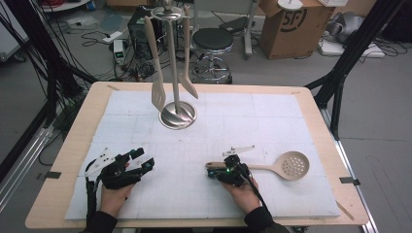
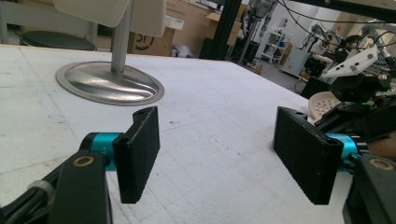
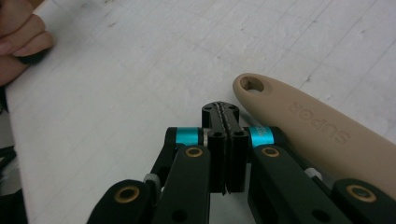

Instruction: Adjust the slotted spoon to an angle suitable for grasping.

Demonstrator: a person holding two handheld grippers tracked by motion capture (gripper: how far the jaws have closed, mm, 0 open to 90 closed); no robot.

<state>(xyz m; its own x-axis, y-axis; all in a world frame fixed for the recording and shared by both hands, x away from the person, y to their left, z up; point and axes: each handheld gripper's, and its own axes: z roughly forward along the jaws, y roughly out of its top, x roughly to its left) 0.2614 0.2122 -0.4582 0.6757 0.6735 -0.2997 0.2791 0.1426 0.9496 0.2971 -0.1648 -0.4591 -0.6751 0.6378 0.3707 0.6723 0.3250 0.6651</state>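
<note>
Now, at the table:
Right gripper (image 1: 212, 174): it is resting low on the white mat, near the front edge, with its jaws pressed together and nothing between them. In the right gripper view (image 3: 226, 119) the two black pads are meeting face to face, and the spoon's handle is lying just beside the jaws, on the right of that view, not clamped by them.
Skimmer spoon (image 1: 286, 166): it is lying flat on the mat, its round perforated bowl pointing toward the right side of the table and its beige handle (image 3: 317, 128) running back toward the right gripper. The handle end with its hanging hole is sitting close by the closed jaw tips.
Left gripper (image 1: 145, 164): it is resting on the mat at front left, well apart from the spoon. In the left gripper view (image 2: 224, 154) its jaws are standing wide apart with only bare mat between them.
Utensil stand (image 1: 178, 115): it is standing upright toward the far middle of the mat, its round metal base (image 2: 109, 84) sitting flat on the surface.
Hanging utensils: a slotted turner (image 1: 158, 92) and a second beige utensil (image 1: 187, 82) are hanging from the stand's top, on either side of its post.
White mat (image 1: 252, 121): it is covering most of the wooden table top (image 1: 73, 160).
</note>
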